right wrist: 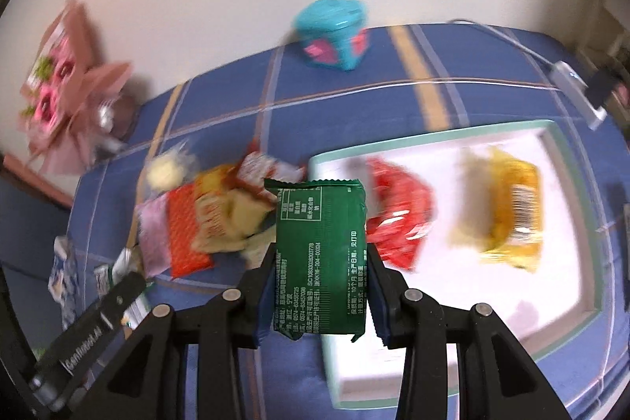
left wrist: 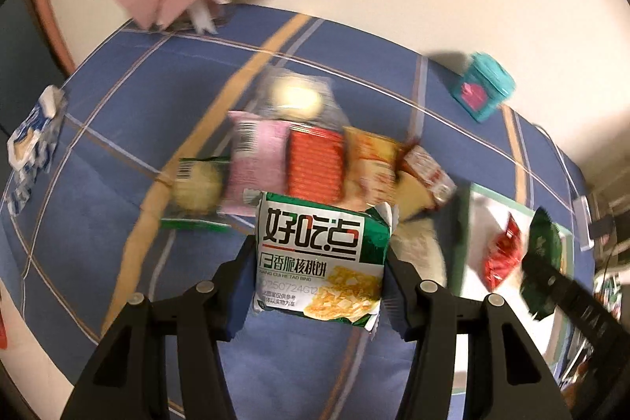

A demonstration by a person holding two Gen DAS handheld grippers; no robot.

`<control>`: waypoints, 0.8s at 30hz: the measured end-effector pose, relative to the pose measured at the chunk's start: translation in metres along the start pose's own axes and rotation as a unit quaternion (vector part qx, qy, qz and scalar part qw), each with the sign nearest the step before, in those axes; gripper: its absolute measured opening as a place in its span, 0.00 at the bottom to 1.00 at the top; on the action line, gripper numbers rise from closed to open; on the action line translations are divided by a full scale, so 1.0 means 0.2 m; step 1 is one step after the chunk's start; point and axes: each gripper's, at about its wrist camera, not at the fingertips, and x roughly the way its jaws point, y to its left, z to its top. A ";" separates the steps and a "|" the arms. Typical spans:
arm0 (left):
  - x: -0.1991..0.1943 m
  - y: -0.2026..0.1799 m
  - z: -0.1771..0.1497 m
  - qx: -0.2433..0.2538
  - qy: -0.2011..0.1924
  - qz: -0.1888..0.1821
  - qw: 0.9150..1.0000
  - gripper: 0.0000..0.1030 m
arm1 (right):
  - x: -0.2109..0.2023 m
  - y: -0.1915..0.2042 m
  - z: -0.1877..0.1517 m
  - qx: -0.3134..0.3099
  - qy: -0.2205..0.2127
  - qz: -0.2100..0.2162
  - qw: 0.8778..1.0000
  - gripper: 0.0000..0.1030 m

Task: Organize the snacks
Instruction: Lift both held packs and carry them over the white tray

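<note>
Snacks: loose pile [left wrist: 311, 160] at frame centre of the left view, on the blue plaid cloth [left wrist: 118, 223].
Left gripper [left wrist: 319, 262]: pinching a green-and-white walnut-biscuit packet [left wrist: 321, 258], held above the pile.
Right gripper [right wrist: 321, 282]: clamped on a dark green packet [right wrist: 321, 254], at the white tray's [right wrist: 567, 262] left edge.
Tray contents: red packet [right wrist: 397, 215], yellow packet [right wrist: 508, 215].
Risk: slick foil held only by its sides; a quick swing could slip either packet out short of the tray.

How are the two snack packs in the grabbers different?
The left pack shows its front: white and green with big letters and a biscuit picture. The right pack shows its back: dark green with small print. The left pack looks wider and squarer; the right pack looks narrower and taller. Both are sealed, crimped at the ends, and pinched between fingers above the blue cloth.
</note>
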 end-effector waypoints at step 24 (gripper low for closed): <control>0.02 -0.90 -0.36 0.198 0.017 -0.034 0.980 0.57 | -0.24 -0.87 0.07 0.137 -0.035 -0.069 0.988 0.41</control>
